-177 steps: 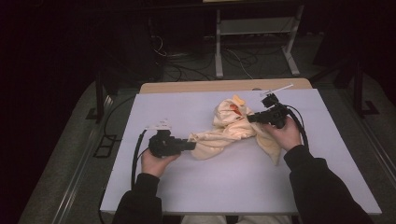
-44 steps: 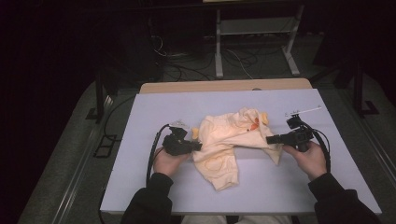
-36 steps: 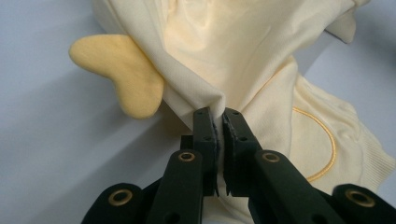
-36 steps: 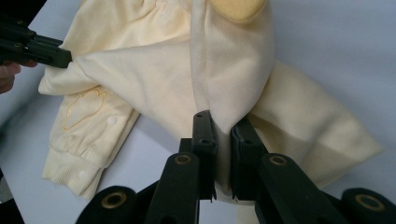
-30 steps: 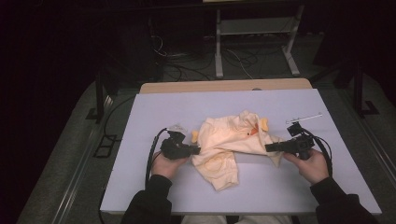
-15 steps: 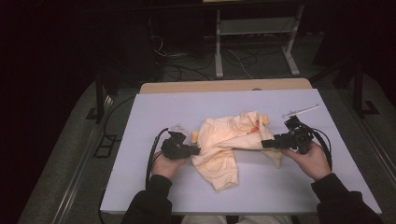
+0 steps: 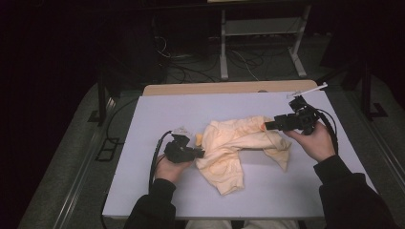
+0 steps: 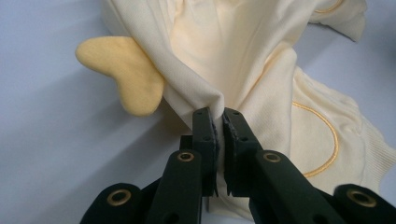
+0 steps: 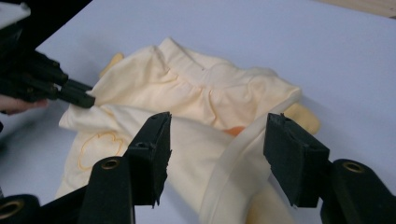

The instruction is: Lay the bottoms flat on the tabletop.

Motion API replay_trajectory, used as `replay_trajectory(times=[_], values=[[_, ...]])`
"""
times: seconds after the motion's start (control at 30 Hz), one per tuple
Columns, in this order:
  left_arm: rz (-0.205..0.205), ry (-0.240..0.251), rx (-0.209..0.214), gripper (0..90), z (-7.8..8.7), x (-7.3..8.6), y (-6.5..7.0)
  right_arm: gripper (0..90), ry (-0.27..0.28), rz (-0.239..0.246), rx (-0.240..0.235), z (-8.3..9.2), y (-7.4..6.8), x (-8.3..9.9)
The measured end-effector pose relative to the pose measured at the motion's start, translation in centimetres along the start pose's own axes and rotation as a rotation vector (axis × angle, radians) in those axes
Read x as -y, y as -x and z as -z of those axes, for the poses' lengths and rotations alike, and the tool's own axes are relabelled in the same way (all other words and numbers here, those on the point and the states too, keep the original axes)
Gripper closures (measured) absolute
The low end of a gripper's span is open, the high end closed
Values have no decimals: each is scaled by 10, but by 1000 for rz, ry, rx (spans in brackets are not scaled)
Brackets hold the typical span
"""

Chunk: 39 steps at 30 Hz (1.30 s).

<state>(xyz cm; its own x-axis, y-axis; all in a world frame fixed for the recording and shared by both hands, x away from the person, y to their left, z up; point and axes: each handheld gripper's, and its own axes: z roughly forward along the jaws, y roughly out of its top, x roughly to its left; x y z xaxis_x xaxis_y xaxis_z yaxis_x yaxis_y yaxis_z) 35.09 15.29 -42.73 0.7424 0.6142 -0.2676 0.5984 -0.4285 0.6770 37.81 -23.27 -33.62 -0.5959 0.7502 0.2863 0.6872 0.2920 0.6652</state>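
Observation:
A pale yellow garment [image 7: 234, 143] lies crumpled in the middle of the white table [image 7: 157, 114]. My left gripper [image 7: 201, 153] is at its left edge, shut on a fold of the cloth [image 8: 243, 46], which rises from between the pads of that gripper [image 8: 215, 112]. A yellow ear-shaped flap [image 8: 126, 70] lies beside it. My right gripper [image 7: 267, 126] hangs just above the garment's right side. Its jaws have just been opening and stand wide apart [image 9: 219, 122]. A rim of the garment [image 9: 187, 93] curves between them and neither pad presses on it. The left gripper [image 9: 79, 98] shows beyond.
A wooden strip [image 7: 229, 88] runs along the table's far edge. Behind it stand a metal shelf frame [image 7: 258, 38] and cables on a dark floor. Bare table surface lies in front of the garment and at both sides.
The right gripper has risen and opened its jaws, letting go of the garment's right side. The left gripper has stayed shut on the left edge.

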Motion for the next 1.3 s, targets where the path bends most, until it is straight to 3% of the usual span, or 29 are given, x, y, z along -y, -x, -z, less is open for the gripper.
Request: replay_trajectory(times=[0.17, 0.37, 0.6, 0.63, 0.73, 0.83, 1.0, 1.07, 1.13, 1.23, 1.3], values=[[1, 1, -1, 829, 0, 0, 0, 402, 3, -37, -1, -5, 11, -14], [0, 4, 0, 827, 0, 0, 0, 395, -35, -71, 25, -19, 22, -27], [0, 6, -1, 827, 0, 0, 0, 384, -147, -108, 60, -52, 34, -27], [0, 6, -1, 827, 1, 0, 0, 412, -167, -107, 70, -57, 34, -26], [2, 10, 2, 827, 1, 0, -1, 615, -227, -84, 106, -65, 33, -24], [1, 8, 1, 823, 0, 0, -1, 776, -261, -102, 144, -69, 34, -22], [7, 17, -7, 800, 2, 0, 0, 837, -258, -133, 148, -68, 38, -18], [8, 35, -32, 743, 7, -1, -1, 840, -246, -138, 142, -67, 39, -17], [44, 69, -40, 664, 12, -2, -3, 841, -227, -138, 135, -63, 39, -16], [155, 152, 18, 593, 18, -4, -13, 842, -195, -127, 128, -59, 39, -17], [168, 154, -1, 555, 19, -8, -18, 842, -182, -118, 125, -57, 38, -18]])
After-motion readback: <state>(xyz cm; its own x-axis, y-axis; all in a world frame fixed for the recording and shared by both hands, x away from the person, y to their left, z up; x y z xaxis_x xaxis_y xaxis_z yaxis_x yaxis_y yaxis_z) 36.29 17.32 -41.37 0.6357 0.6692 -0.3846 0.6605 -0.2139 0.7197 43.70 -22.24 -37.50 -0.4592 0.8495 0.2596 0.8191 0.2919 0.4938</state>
